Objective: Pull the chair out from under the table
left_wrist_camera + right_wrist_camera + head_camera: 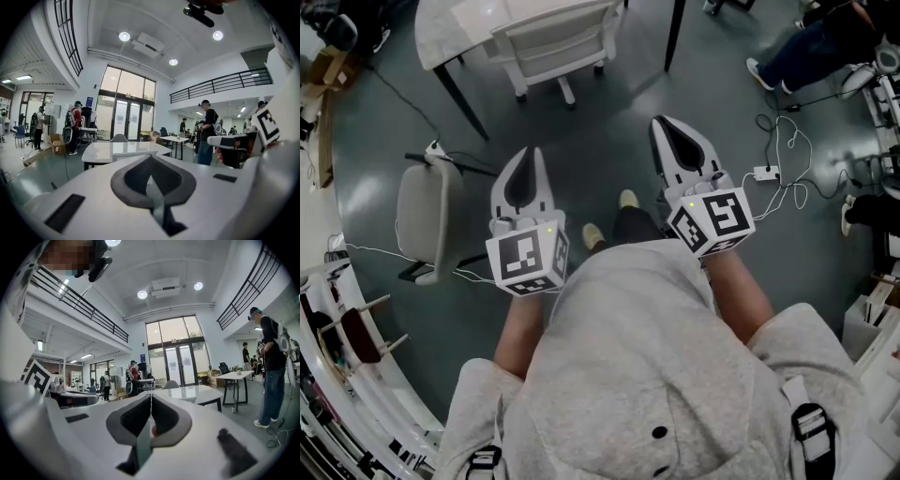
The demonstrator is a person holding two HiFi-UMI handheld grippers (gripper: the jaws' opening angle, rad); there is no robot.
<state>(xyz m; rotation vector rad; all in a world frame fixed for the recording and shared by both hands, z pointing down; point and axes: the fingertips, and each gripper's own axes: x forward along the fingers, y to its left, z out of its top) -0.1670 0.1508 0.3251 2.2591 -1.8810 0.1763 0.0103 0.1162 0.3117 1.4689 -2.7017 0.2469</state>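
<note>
Both sets of jaws were clenched on nothing, your left gripper (pixel 528 155) and right gripper (pixel 664 124) well short of the chair (pixel 555 42). It sat tucked under the table (pixel 441 33), untouched. Reach, grip and pull all remained. The tabletop hid its seat, and the frame cut off the table.

I see a dark, glossy floor (pixel 609 122) below both tools. Ahead of the left hand-held gripper (pixel 531 155) stands a white surface (pixel 459 28) on black legs, with a white chair (pixel 558 47) pushed in at its near edge. Left of that gripper a grey chair (pixel 422 220) stands on the floor, with a thin cable (pixel 370 251) trailing beside it. Right of the right hand-held gripper (pixel 662 124), white cables (pixel 792 164) and a small plug block (pixel 766 173) lie on the floor. Two light shoes (pixel 628 199) stand between the grippers.
</note>
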